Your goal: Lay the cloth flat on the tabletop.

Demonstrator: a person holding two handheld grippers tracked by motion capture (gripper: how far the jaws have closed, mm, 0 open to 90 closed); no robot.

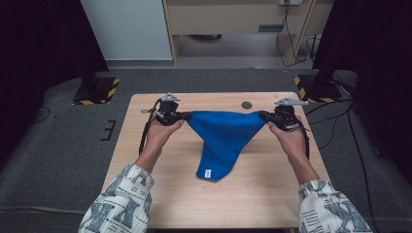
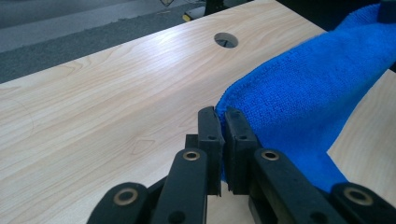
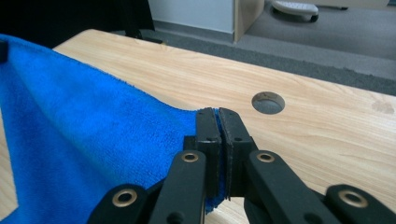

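Both tongs, left and right, clamped on opposite corners of blue cloth above table.

- Left gripper and right gripper each pinched one upper corner of the blue cloth.
- Cloth stretched between them, sagging to a point with a white tag over the table.

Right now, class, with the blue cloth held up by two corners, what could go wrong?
1. Each gripper, left and right, pinches only a thin corner of the blue cloth; a corner might slip free.
2. The cloth's lower tip rests on the table, so it may drag or bunch.
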